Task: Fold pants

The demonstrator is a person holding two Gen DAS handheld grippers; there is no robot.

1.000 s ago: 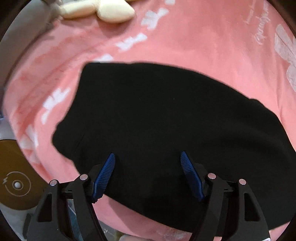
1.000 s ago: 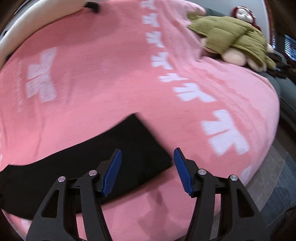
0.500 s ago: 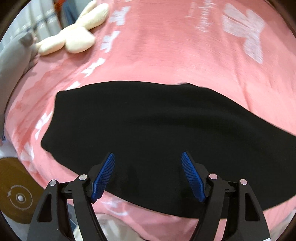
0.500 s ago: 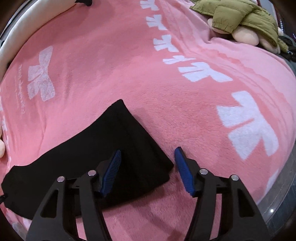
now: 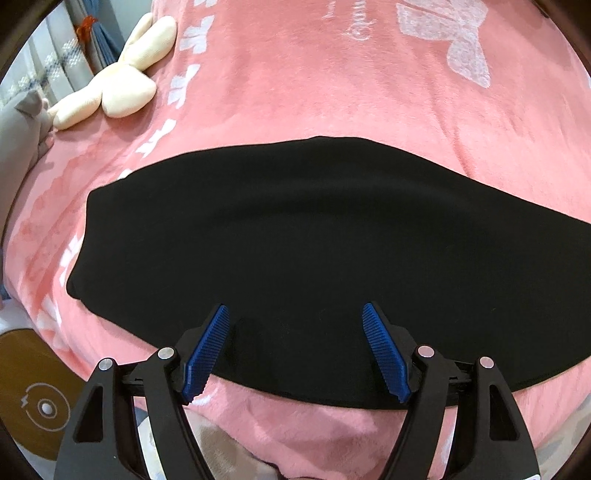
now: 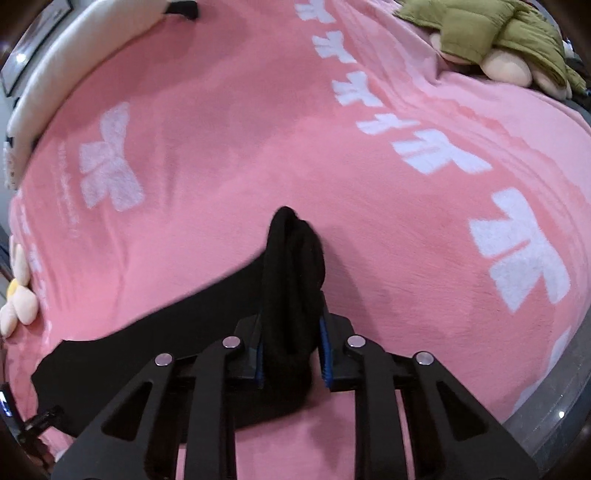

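Note:
The black pants (image 5: 295, 236) lie folded lengthwise across a pink blanket (image 5: 332, 74) on a bed. My left gripper (image 5: 295, 325) is open, its blue fingers (image 5: 207, 347) hovering over the near edge of the pants at their wide end. In the right wrist view my right gripper (image 6: 291, 332) is shut on the narrow leg end of the pants (image 6: 291, 266), which bunches up between the jaws and rises off the blanket (image 6: 221, 129).
A cream plush toy (image 5: 118, 85) lies at the far left of the bed. A green jacket over a plush toy (image 6: 491, 33) lies at the far right. A white headboard cushion (image 6: 74, 62) borders the back. A round gold robot vacuum (image 5: 33, 398) sits on the floor below left.
My right gripper has closed on the leg end of the pants and lifted it into a bunch. My left gripper has drawn back slightly and stays open.

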